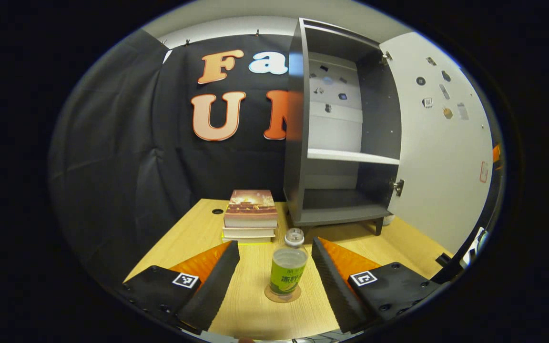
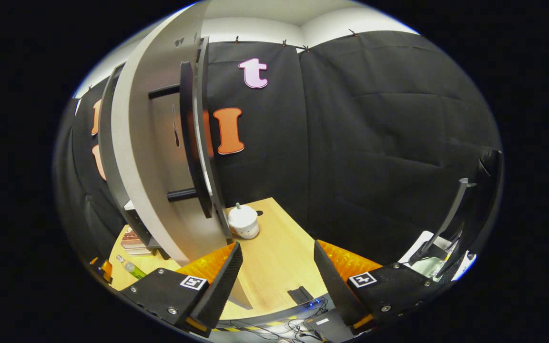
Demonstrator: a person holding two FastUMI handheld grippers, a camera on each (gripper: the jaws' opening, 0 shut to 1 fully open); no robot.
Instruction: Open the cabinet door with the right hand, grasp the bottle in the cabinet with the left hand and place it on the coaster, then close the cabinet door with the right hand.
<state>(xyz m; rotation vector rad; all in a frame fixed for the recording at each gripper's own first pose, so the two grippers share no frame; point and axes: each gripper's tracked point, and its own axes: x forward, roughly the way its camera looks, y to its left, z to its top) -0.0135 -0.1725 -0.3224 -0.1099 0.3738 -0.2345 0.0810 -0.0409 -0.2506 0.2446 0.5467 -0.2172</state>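
Observation:
A clear bottle [image 1: 288, 267] with a green label and a clear cap stands upright on a round brown coaster [image 1: 282, 294] on the wooden table. My left gripper [image 1: 275, 276] is open, its fingers apart on either side of the bottle and not touching it. Behind stands the dark grey cabinet [image 1: 341, 143] with its white door [image 1: 439, 138] swung wide to the right; its shelves are bare. In the right gripper view my right gripper [image 2: 278, 271] is open and holds nothing, just right of the door's edge [image 2: 160, 157]. The bottle [image 2: 131, 268] appears small at the lower left.
A stack of books [image 1: 250, 215] lies on the table left of the cabinet. A small white round pot [image 2: 243, 222] sits behind the door near the table's back edge. Cables and a black device [image 2: 324, 324] lie below the table's front edge [image 2: 274, 312].

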